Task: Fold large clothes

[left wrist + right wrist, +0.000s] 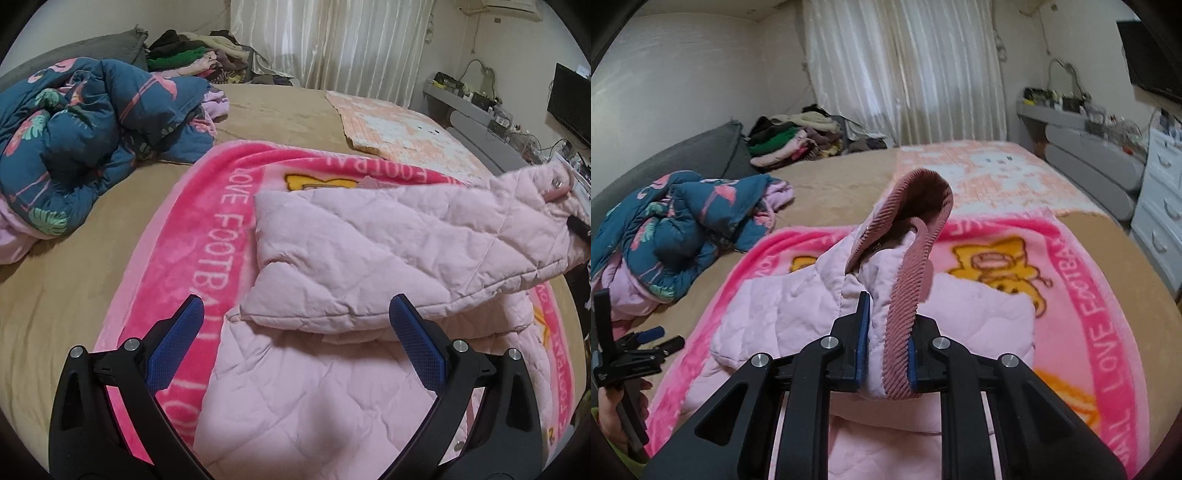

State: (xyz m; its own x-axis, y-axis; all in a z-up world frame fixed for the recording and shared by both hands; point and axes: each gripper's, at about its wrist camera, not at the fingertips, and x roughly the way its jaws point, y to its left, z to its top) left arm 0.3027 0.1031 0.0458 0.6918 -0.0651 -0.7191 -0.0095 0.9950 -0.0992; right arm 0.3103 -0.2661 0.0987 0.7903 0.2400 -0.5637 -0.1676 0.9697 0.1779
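Right wrist view: right gripper (886, 332) fingers clamped on the jacket (812, 314) at its ribbed collar (905, 295), lifted off the blanket (1089, 314). Left gripper (295, 332) fingers spread wide, empty, above the jacket's near edge; jacket runs toward 2 o'clock on the bed (55, 295).

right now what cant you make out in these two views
- Left wrist view: the right claw is cut off by the right edge.
- Right wrist view: the pink quilted jacket hides the blanket's left cartoon.
- Both views: dresser clutter is too small to identify.
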